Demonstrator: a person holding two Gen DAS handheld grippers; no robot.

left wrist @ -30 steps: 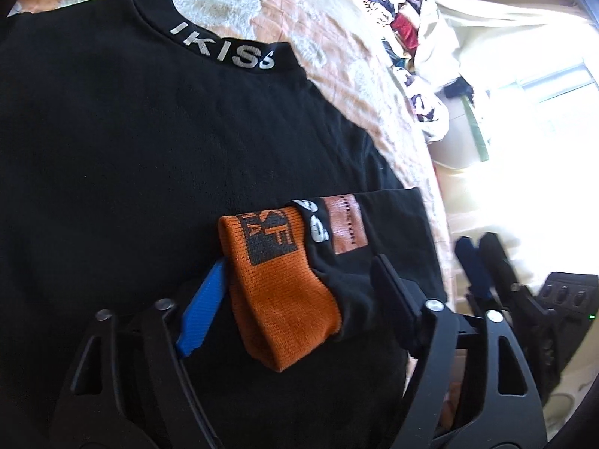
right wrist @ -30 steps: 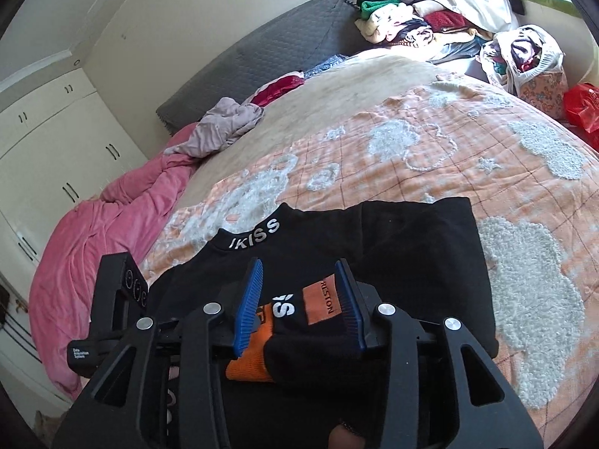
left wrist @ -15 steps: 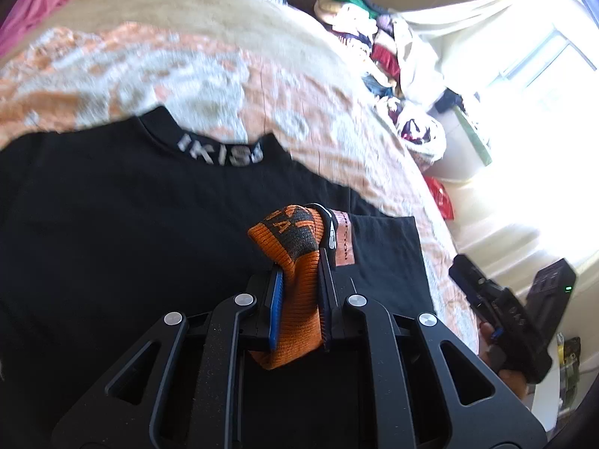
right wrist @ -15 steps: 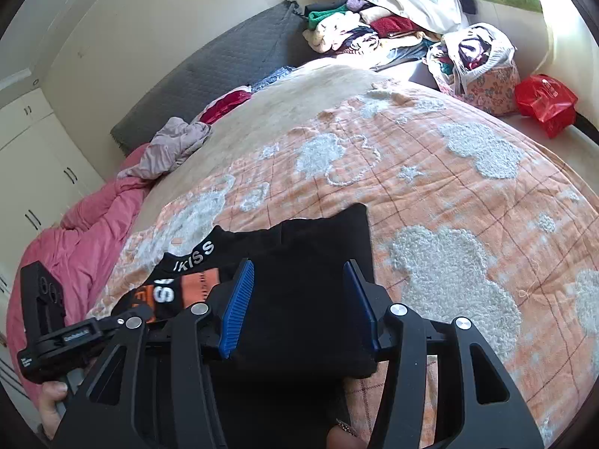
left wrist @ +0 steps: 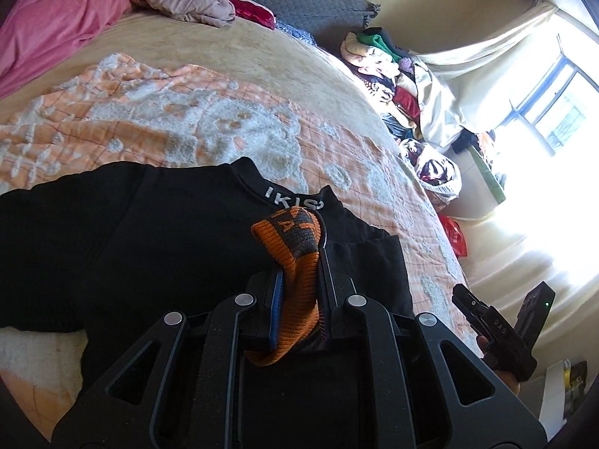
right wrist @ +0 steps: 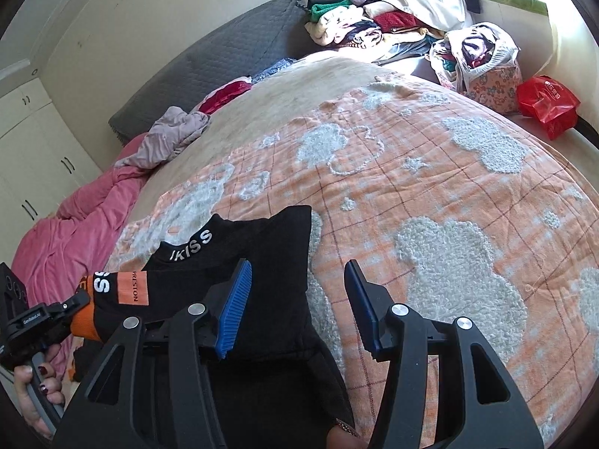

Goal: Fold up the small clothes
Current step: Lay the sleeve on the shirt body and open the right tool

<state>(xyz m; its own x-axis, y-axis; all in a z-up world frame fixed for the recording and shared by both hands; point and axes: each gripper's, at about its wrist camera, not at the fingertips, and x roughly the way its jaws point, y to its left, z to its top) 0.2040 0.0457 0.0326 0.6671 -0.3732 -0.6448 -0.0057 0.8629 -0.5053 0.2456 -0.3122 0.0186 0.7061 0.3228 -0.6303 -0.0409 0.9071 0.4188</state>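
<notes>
The left gripper (left wrist: 299, 292) is clamped on an orange-and-black sock (left wrist: 297, 262), pointed toward 12 o'clock. The right gripper (right wrist: 299, 307) is held wide apart, apparently empty.

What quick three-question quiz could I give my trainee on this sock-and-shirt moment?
1. True or false: the right gripper is shut on the sock.
2. Which gripper holds the sock? A left B right C neither
3. Fill in: the black shirt lies on the ____.

Key: 1 false, its jaws stand open and hold nothing. 2 A, the left gripper. 3 bed.
</notes>
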